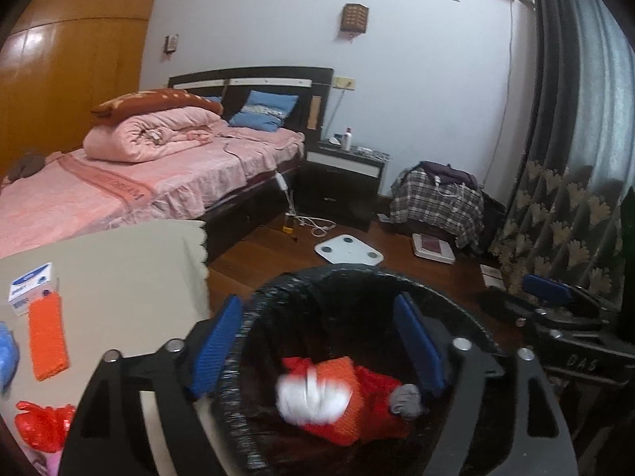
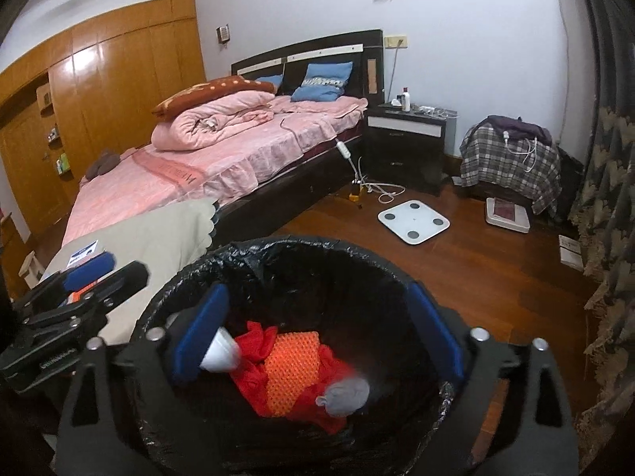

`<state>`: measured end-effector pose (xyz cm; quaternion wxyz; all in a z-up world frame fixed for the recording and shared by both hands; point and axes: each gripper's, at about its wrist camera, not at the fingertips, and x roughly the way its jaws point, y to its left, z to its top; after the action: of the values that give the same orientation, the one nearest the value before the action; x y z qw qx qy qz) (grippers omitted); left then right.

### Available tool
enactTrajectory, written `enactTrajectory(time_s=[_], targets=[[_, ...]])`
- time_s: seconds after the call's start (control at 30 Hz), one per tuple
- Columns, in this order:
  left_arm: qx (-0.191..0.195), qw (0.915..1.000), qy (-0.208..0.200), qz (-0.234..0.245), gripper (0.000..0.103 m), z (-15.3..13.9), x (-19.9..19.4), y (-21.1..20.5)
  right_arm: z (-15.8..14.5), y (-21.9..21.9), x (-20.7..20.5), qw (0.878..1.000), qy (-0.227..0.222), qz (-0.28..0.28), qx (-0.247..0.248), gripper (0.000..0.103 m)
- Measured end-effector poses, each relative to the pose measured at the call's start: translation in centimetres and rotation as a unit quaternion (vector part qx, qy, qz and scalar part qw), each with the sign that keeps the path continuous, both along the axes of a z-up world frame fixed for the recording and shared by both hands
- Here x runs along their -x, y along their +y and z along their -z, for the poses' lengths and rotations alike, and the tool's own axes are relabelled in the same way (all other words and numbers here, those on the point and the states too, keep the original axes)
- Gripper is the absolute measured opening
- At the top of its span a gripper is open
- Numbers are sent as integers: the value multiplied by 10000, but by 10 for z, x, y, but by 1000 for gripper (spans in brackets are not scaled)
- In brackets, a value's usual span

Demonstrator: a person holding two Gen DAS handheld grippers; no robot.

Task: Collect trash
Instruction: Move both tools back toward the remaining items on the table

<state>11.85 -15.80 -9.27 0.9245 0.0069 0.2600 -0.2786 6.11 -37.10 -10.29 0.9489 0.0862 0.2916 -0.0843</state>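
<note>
Left wrist view: I saw both tongs wide apart over the bin (image 1: 254, 357), left gripper (image 1: 317, 341) and right gripper (image 2: 317, 333) holding nothing | white cup (image 2: 222, 351) lay inside | red bag (image 1: 43, 424) waited on table (image 1: 119, 269) (light, crinkly, I'd pinch its bunched middle).

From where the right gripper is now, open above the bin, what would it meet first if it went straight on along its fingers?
Probably the trash in the black-lined bin: the right gripper points down at the orange mesh piece on the red bag. Depth is unclear.
</note>
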Motion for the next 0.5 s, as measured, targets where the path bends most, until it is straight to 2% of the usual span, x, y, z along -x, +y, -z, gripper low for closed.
enactTrajectory(time_s=[0.07, 0.3, 0.5], targets=[[-52, 9999, -82, -112, 83, -2, 2, 12, 0, 3, 0, 10000, -8, -48, -75, 96], [-242, 9967, -228, -746, 86, -4, 12, 70, -4, 42, -10, 9986, -43, -498, -180, 96], [-422, 9887, -249, -1416, 86, -1, 22, 129, -7, 90, -20, 9939, -111, -1071, -234, 96]])
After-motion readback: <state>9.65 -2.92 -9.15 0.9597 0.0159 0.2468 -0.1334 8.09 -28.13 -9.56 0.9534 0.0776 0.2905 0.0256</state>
